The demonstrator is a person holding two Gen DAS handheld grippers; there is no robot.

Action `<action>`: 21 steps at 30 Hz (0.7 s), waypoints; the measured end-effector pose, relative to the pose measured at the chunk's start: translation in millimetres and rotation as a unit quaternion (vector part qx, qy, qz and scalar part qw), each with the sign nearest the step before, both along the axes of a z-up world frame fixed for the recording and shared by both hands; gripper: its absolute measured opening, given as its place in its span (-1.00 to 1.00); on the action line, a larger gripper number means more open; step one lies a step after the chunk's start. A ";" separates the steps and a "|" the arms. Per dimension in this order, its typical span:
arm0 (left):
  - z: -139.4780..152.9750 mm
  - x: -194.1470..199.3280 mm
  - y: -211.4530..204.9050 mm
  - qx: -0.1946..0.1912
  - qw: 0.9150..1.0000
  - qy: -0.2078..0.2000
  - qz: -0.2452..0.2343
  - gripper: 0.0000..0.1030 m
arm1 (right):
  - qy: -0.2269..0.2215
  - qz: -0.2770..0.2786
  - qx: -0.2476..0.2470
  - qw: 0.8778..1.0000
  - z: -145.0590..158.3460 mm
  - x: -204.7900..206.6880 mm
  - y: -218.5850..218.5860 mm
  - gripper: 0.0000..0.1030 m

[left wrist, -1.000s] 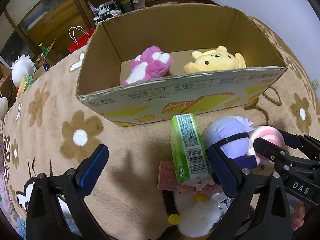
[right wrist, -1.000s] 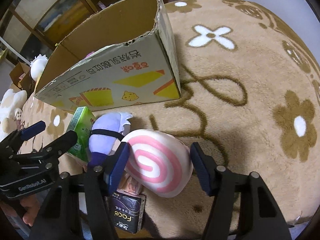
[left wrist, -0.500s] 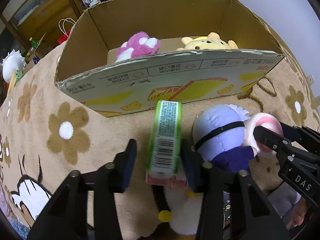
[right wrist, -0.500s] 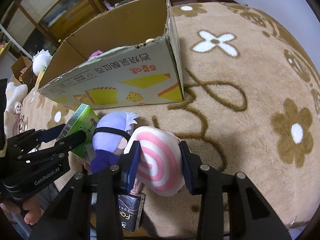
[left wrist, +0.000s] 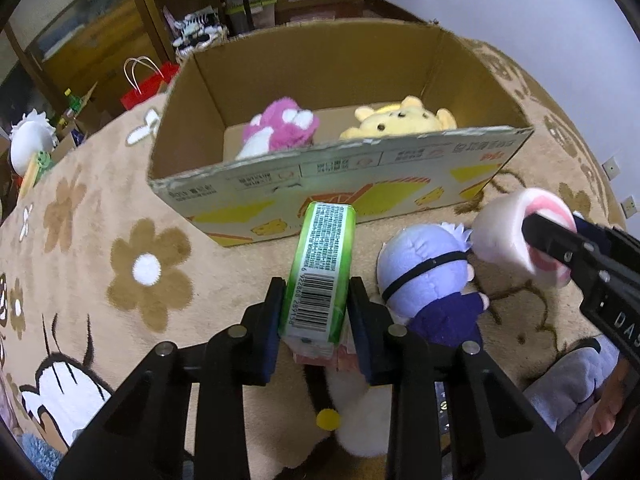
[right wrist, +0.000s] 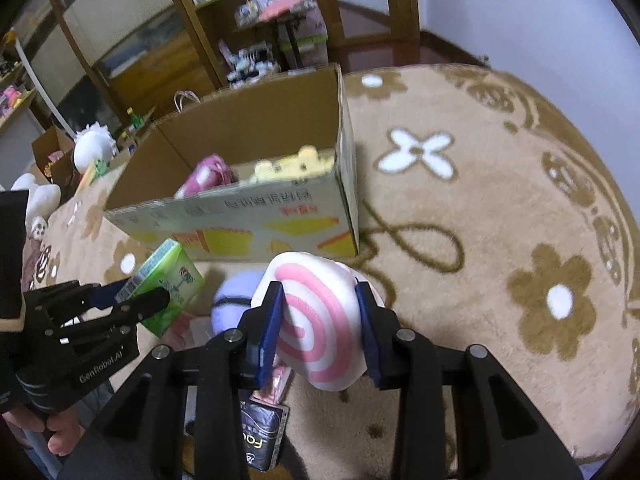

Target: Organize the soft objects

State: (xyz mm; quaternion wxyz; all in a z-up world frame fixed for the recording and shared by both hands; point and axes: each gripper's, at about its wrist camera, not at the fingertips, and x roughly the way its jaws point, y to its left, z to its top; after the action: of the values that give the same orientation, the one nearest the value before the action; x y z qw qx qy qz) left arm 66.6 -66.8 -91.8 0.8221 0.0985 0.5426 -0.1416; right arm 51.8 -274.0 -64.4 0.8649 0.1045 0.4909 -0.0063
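My left gripper [left wrist: 316,316] is shut on a green tissue pack [left wrist: 320,272] in front of the open cardboard box [left wrist: 340,168]. My right gripper [right wrist: 320,320] is shut on a white plush with a pink swirl [right wrist: 320,320] and holds it lifted above the rug; the plush also shows in the left wrist view [left wrist: 516,236]. A purple-headed doll [left wrist: 428,280] lies on the rug between the grippers. A pink plush [left wrist: 280,128] and a yellow bear [left wrist: 396,120] lie inside the box.
A black packet [right wrist: 260,436] and a pink packet [left wrist: 316,356] lie on the rug near the grippers, with a white plush [left wrist: 360,420] below the left one. The tan flower rug [right wrist: 500,220] stretches right. Shelves, a red bag [left wrist: 144,88] and clutter stand behind the box.
My left gripper closed on the green tissue pack. My right gripper closed on the swirl plush and lifted it off the rug toward the box.
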 end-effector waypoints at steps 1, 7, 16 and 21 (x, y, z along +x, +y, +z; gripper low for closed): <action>3.7 -3.1 0.6 -0.002 1.000 -0.006 0.000 -0.43 | -0.009 -0.002 -0.004 1.000 4.3 -1.3 0.5 -0.27; 21.8 -7.0 2.7 -0.013 0.999 -0.043 0.003 -0.43 | -0.071 -0.009 -0.008 0.997 29.9 -13.9 1.9 -0.28; 58.5 -17.6 14.9 -0.037 0.990 -0.134 0.014 -0.43 | -0.170 -0.002 -0.012 0.985 68.3 -28.2 8.7 -0.28; 87.4 -25.2 25.4 -0.050 0.977 -0.207 0.031 -0.43 | -0.199 0.002 -0.012 0.980 80.3 -32.2 13.1 -0.28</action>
State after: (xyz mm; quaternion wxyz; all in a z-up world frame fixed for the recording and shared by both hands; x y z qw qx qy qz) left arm 41.5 -41.3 -4.4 0.9244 0.0676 0.3557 -0.1198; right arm 19.5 -260.9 15.9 0.9465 0.0924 0.3089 0.0100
